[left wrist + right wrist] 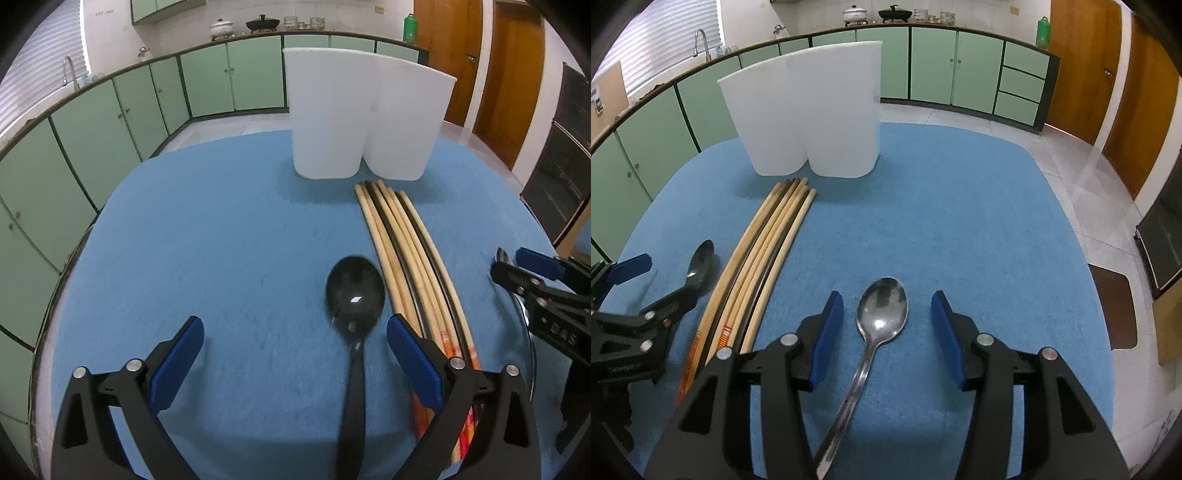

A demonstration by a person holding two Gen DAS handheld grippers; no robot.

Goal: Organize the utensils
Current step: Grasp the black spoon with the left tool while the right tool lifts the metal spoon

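A black spoon [354,291] lies on the blue cloth [221,221], bowl pointing away. Its handle runs back between the fingers of my open left gripper [295,332], nearer the right pad and untouched. Several wooden chopsticks [402,251] lie bundled just right of it. A steel spoon [882,310] rests on the cloth between the pads of my right gripper [886,306]; the pads stand apart from it on both sides. A white two-compartment holder [812,110] stands upright at the far side. The chopsticks [764,251] and the left gripper [661,284] show at the left of the right wrist view.
The blue cloth [960,203] covers a rounded table whose edge drops off at left and right. Green cabinets [934,62] line the far wall, with wooden doors [1082,74] at the right. A brown seat [1115,306] stands beside the table's right edge.
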